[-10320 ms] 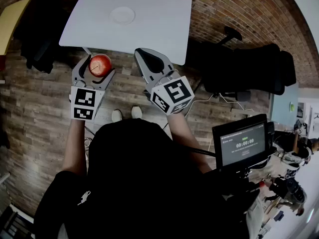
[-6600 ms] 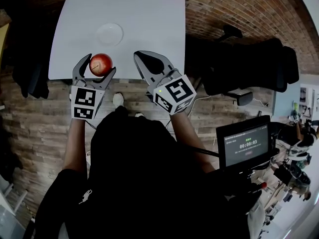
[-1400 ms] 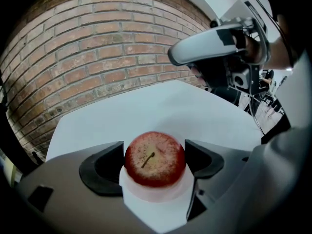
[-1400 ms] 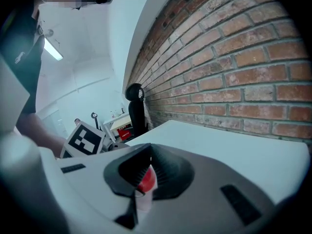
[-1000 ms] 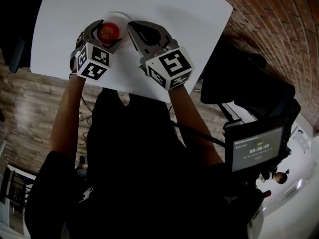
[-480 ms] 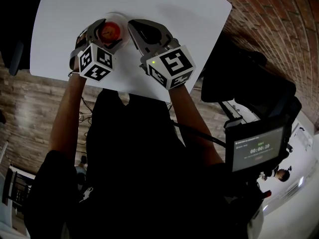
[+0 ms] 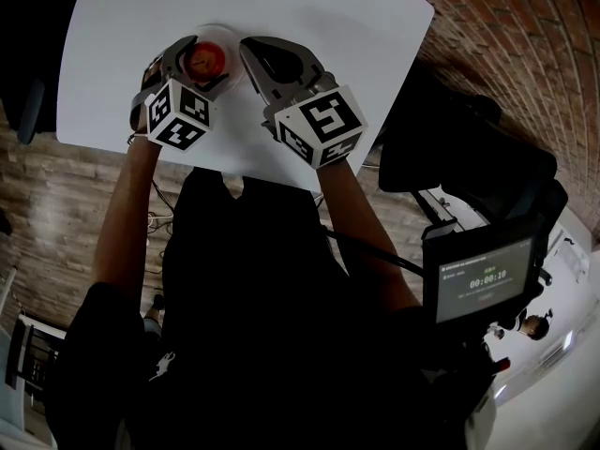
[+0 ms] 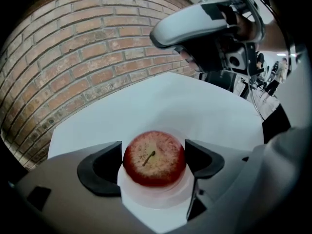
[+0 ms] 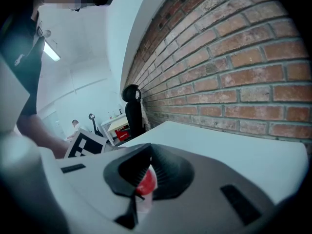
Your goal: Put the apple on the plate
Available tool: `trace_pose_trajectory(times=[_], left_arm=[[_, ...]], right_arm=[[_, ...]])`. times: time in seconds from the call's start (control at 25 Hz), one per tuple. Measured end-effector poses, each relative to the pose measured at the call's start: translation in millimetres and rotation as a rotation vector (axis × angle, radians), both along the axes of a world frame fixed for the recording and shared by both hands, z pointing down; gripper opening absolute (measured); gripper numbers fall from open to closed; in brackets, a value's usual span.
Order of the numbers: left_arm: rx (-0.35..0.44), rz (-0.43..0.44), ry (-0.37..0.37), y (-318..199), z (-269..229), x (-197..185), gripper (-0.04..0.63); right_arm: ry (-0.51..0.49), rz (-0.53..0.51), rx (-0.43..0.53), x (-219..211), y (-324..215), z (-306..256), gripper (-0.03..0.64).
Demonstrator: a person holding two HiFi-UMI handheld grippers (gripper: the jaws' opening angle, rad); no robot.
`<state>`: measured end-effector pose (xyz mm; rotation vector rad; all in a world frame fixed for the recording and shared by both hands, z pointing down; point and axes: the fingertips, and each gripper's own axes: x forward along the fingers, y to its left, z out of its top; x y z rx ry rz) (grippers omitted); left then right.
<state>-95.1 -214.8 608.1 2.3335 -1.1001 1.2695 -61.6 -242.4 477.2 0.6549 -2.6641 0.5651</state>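
A red apple [image 7: 204, 59] [image 8: 154, 158] sits stem-up between the jaws of my left gripper [image 8: 153, 156], whose dark pads [image 8: 109, 165] touch it on both sides, so the gripper is shut on the apple. It rests on or just above the small white plate [image 7: 223, 34] [image 8: 156, 200] on the white table [image 7: 300, 7]; contact cannot be told. My right gripper [image 7: 255, 56] [image 9: 148, 161] hovers just right of the plate, shut and holding nothing. Through its jaws a sliver of the apple [image 9: 145, 182] shows.
The table's near edge [image 7: 216, 162] runs just behind both grippers. A black office chair [image 7: 469, 148] stands right of the table, and a small monitor [image 7: 483, 279] hangs at my right side. Brick paving [image 7: 56, 195] lies around the table.
Since the earliest frames the left gripper has carried the apple from in front of the table to the plate. In the last second only the left gripper has rolled slightly.
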Motion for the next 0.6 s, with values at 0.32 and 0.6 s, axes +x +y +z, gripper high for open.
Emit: trace_pose_trajectory(times=[0.32, 0.6], left_arm=[[0.003, -0.006, -0.004, -2.0, -3.1, 1.2, 0.399], [0.005, -0.016, 0.012, -4.1, -1.5, 3.8, 0.462]], right_arm=[[-0.007, 0.009, 0.008, 5.1, -2.4, -4.9, 0.003], [-0.012, 0.016, 0.013, 8.2, -2.8, -3.8, 0.005]])
